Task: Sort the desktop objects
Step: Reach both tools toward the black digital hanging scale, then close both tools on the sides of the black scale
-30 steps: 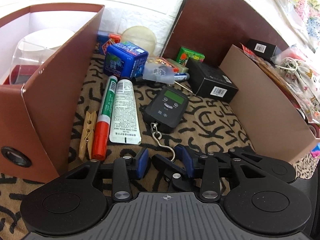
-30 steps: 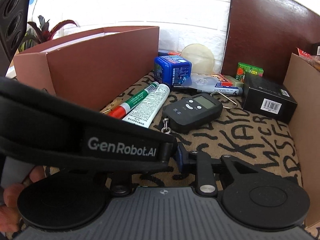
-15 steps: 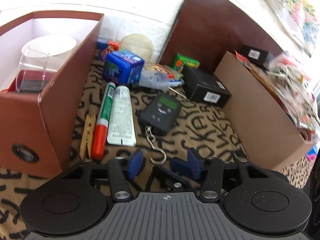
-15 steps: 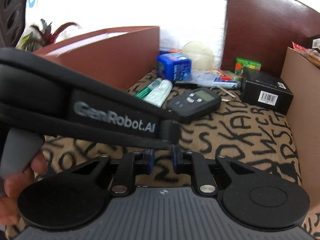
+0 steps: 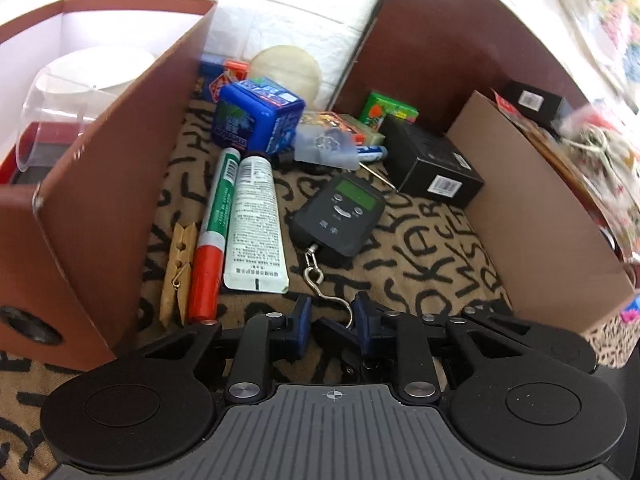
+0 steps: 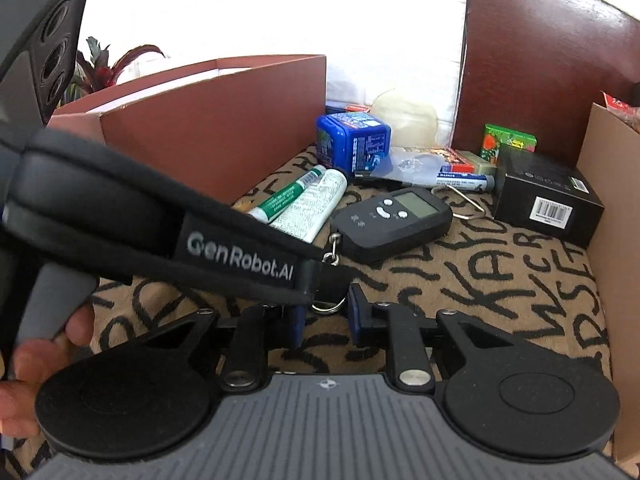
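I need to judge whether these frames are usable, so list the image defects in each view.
Left wrist view: the white wall behind the blue plastic box is overexposed, the flowered cloth at upper right is smeared by blur, and fisheye bends the brown cardboard wall. Right wrist view: the bright backdrop is blown out, and a black padded strap close to the lens hides the left side.

"GenRobot.AI" stands in pale letters on the black strap (image 6: 240,258) at the near left. Big black letters cover the tan cloth (image 6: 500,280); other labels are unreadable.
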Action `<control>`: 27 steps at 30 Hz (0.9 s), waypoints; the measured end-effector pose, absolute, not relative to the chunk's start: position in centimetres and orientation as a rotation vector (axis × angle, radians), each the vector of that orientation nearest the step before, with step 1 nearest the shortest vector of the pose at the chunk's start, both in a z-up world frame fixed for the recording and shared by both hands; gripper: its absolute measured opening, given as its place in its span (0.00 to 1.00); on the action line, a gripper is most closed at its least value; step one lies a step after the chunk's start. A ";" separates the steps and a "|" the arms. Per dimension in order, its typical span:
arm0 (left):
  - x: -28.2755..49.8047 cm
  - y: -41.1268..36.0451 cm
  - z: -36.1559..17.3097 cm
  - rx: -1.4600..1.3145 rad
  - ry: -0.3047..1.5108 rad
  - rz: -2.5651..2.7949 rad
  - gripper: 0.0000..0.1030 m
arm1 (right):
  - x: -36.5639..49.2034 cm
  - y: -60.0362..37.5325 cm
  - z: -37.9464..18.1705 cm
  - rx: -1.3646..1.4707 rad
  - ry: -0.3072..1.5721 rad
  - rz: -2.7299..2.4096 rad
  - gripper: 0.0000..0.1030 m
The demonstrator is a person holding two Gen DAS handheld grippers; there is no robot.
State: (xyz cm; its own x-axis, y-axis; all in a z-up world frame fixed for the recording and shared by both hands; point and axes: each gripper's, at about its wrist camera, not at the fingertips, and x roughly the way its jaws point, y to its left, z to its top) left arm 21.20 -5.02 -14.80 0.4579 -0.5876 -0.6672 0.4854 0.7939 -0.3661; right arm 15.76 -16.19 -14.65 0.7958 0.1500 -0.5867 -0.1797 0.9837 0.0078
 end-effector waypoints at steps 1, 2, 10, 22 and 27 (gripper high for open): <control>21.0 -5.0 -14.7 -0.129 0.875 -0.661 0.22 | 15.6 -16.2 -14.7 -0.046 0.626 0.181 0.24; 20.8 -4.9 -14.7 -0.131 0.878 -0.661 0.23 | 15.4 -16.2 -14.6 -0.041 0.628 0.184 0.24; 17.1 -3.2 -14.3 -0.114 0.894 -0.680 0.15 | 11.9 -15.8 -14.2 -0.023 0.682 0.264 0.01; 17.0 -3.8 -12.3 -0.105 0.750 -0.632 0.72 | 10.2 -16.5 -13.5 -0.052 0.641 0.136 0.46; 19.0 -5.2 -13.2 -0.110 0.822 -0.658 0.72 | 11.7 -17.4 -13.7 -0.030 0.634 0.149 0.53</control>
